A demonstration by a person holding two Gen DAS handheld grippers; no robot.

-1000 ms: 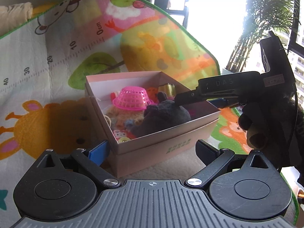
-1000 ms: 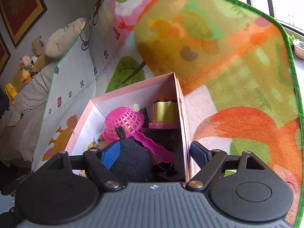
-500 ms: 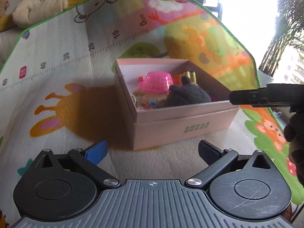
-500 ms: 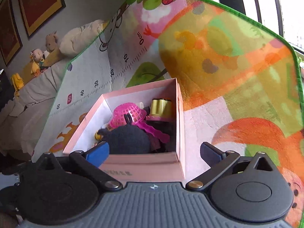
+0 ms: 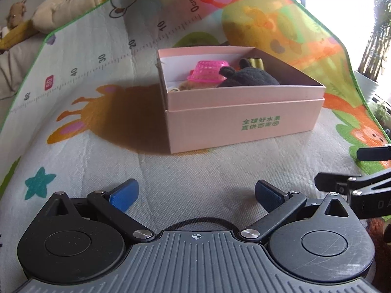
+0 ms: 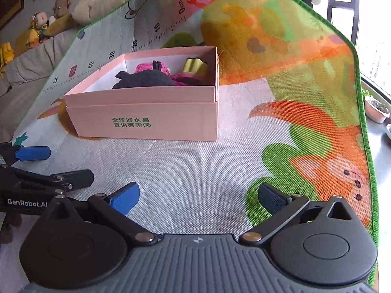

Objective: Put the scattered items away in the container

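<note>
Gaping wide with empty jaws, left gripper [image 5: 194, 193] and right gripper [image 6: 198, 194] face the pink box [image 5: 244, 124].

One pink box [image 5: 244, 122] sits ahead of both grippers on one play mat [image 5: 97, 97]. Inside it, one pink basket [image 5: 207, 72], one dark plush toy [image 5: 249, 78] and one gold cup [image 6: 194, 66] can be counted; other small items beneath are too hidden to count.

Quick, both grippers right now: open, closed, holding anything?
Left gripper: jaws open, holding nothing.
Right gripper: jaws open, holding nothing.
</note>
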